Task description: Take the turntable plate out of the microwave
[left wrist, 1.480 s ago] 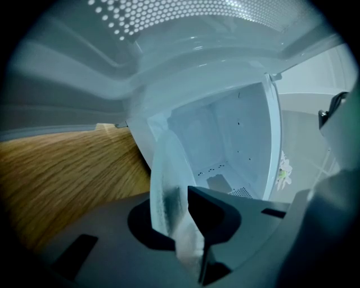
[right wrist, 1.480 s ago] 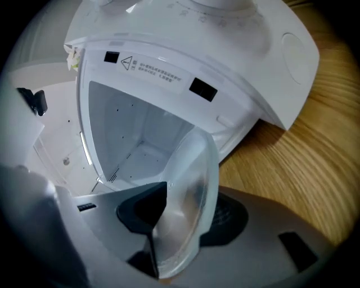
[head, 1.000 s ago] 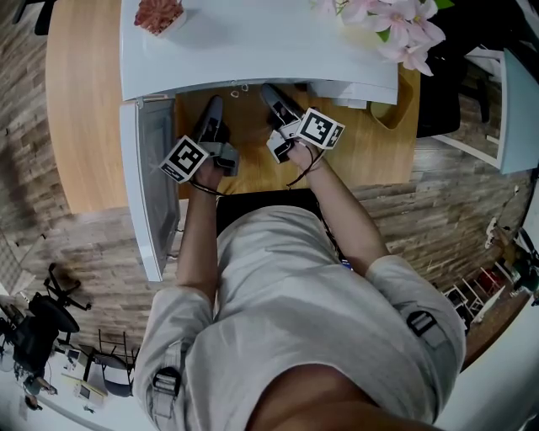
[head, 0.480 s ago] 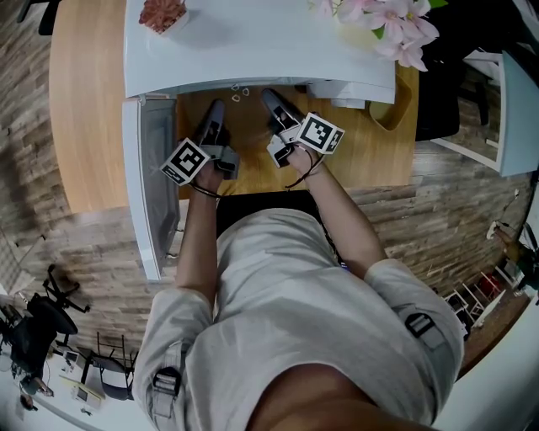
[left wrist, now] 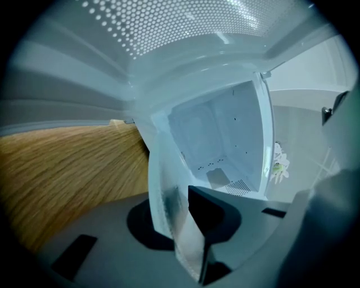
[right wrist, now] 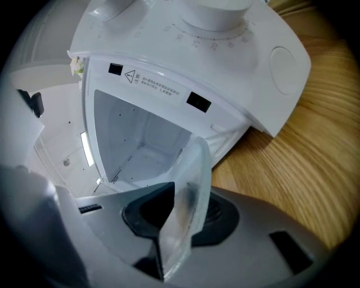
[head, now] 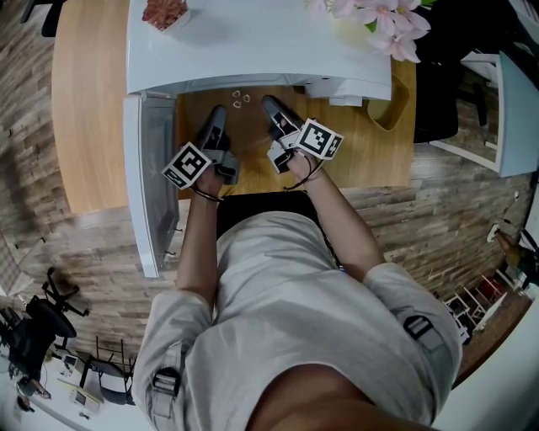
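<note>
The clear glass turntable plate (head: 242,108) is hard to make out from the head view, apart from a few glints in front of the white microwave (head: 253,46). My left gripper (head: 216,116) is shut on its left rim. The glass edge (left wrist: 171,219) stands between the pads, with the bare cavity (left wrist: 225,140) behind. My right gripper (head: 271,104) has just been closing its jaws and grips the right rim. That glass edge (right wrist: 188,197) is pinched between its pads in front of the cavity (right wrist: 135,140). The plate hangs over the wooden table (head: 84,101).
The microwave door (head: 147,185) stands open at the left, beside my left hand. Pink flowers (head: 379,25) and a small red dish (head: 162,13) sit on the microwave's top. A yellowish container (head: 396,109) stands on the table at the right. The control knobs (right wrist: 214,11) are at the right.
Hardly anything has changed. The head camera has shifted a little, and both grippers keep their places at the microwave's mouth with the plate between them.
</note>
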A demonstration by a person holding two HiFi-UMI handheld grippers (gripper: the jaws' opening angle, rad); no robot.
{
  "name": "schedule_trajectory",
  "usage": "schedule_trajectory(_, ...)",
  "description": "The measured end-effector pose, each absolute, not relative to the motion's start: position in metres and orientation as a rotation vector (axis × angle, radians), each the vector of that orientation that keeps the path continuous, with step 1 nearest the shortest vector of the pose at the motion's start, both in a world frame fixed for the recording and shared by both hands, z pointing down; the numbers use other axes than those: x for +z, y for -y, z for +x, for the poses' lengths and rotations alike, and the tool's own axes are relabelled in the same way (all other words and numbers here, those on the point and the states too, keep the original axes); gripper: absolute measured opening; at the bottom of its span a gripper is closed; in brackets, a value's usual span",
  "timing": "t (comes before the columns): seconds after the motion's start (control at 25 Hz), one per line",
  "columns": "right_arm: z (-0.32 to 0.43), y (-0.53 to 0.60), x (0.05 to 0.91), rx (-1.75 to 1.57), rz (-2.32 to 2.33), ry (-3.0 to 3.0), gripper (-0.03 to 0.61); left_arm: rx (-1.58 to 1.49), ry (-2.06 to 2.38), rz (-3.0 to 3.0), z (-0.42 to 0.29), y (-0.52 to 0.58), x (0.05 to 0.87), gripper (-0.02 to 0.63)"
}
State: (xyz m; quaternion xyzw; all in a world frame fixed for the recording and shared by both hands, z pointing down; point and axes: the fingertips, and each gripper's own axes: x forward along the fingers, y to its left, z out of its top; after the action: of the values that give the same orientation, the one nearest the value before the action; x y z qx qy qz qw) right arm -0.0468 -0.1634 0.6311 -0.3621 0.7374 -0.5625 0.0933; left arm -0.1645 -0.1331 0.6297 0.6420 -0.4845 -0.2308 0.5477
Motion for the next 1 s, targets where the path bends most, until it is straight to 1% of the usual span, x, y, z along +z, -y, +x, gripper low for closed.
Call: schedule_trajectory(1.0,-0.032,0.129,0.616,-1.598,-1.129,-2.172,0.094,-0.518,1.111,1.569,-0.151,0.102,0.616,0.083)
